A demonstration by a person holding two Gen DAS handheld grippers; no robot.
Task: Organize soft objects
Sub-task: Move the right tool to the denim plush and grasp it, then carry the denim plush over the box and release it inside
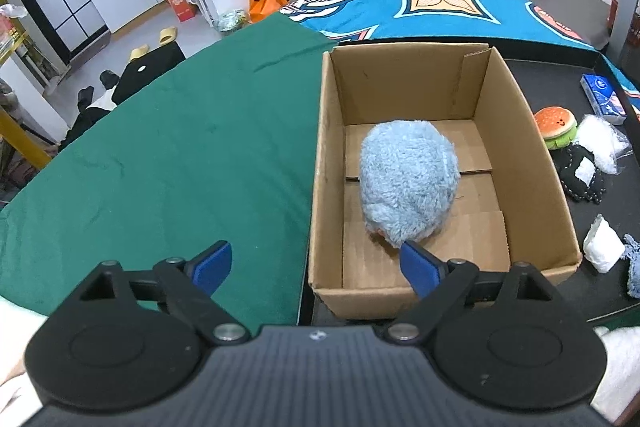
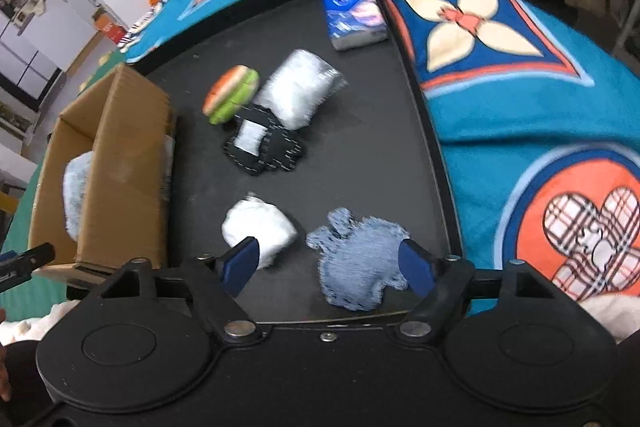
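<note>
My left gripper point(image 1: 316, 263) gapes wide and empty over the near corner of the cardboard box point(image 1: 532, 163); the blue fluffy toy point(image 1: 408, 183) lies inside it. My right gripper point(image 2: 328, 263) stands open above the denim patch point(image 2: 360, 259), right of the box. The right view is blurred; the box wall hides most of the toy there.

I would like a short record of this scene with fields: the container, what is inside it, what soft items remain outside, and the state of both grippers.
container: cardboard box, open top, standing between green cloth and black tray
inside: one fluffy light-blue plush
outside, on tray: burger plush, black patch, clear bag, white bundle, denim patch, blue tissue pack
left gripper: open, empty, at the box's near edge
right gripper: open, over the denim patch, not gripping it
</note>
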